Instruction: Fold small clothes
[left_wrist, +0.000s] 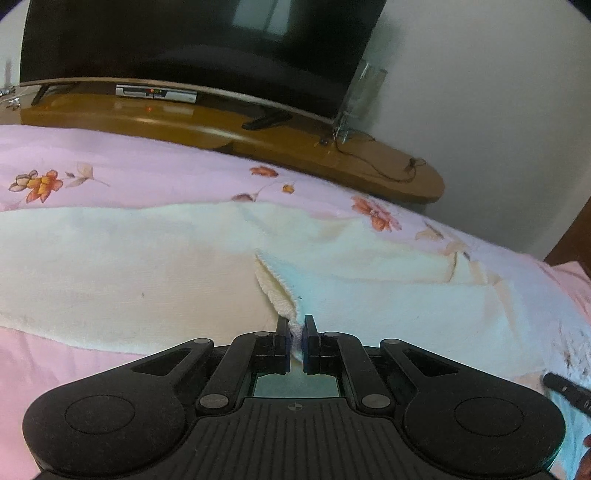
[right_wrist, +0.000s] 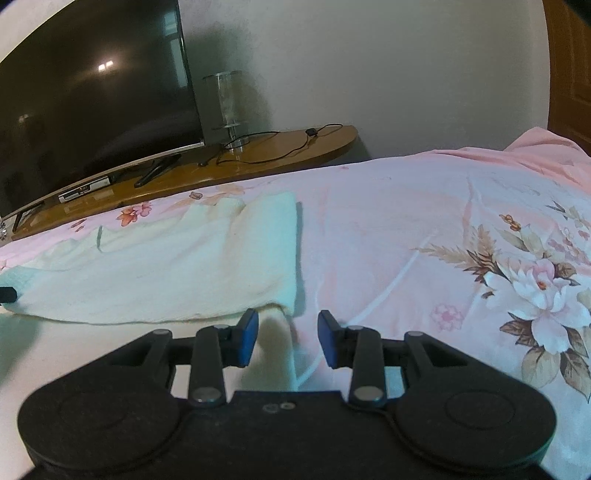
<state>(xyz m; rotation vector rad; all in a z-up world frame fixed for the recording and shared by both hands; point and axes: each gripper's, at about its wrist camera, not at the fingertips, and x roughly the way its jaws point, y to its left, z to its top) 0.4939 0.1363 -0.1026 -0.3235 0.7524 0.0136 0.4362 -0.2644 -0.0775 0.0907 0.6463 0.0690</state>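
A cream-white small garment (left_wrist: 129, 266) lies spread on a pink floral bedsheet (left_wrist: 147, 173). My left gripper (left_wrist: 294, 325) is shut on a ribbed edge of the garment at its near side. In the right wrist view the same garment (right_wrist: 166, 266) lies to the left, with its right edge near the middle. My right gripper (right_wrist: 288, 325) is open and empty, just in front of the garment's near right corner. The tip of the right gripper shows at the lower right of the left wrist view (left_wrist: 565, 391).
A wooden TV stand (left_wrist: 258, 129) with a large dark TV (left_wrist: 184, 40), a set-top box (left_wrist: 155, 94), a clear glass vase (right_wrist: 225, 107) and a black cable (right_wrist: 266, 144) runs behind the bed. A plain wall is at the right. A wooden door (right_wrist: 572, 55) is at the far right.
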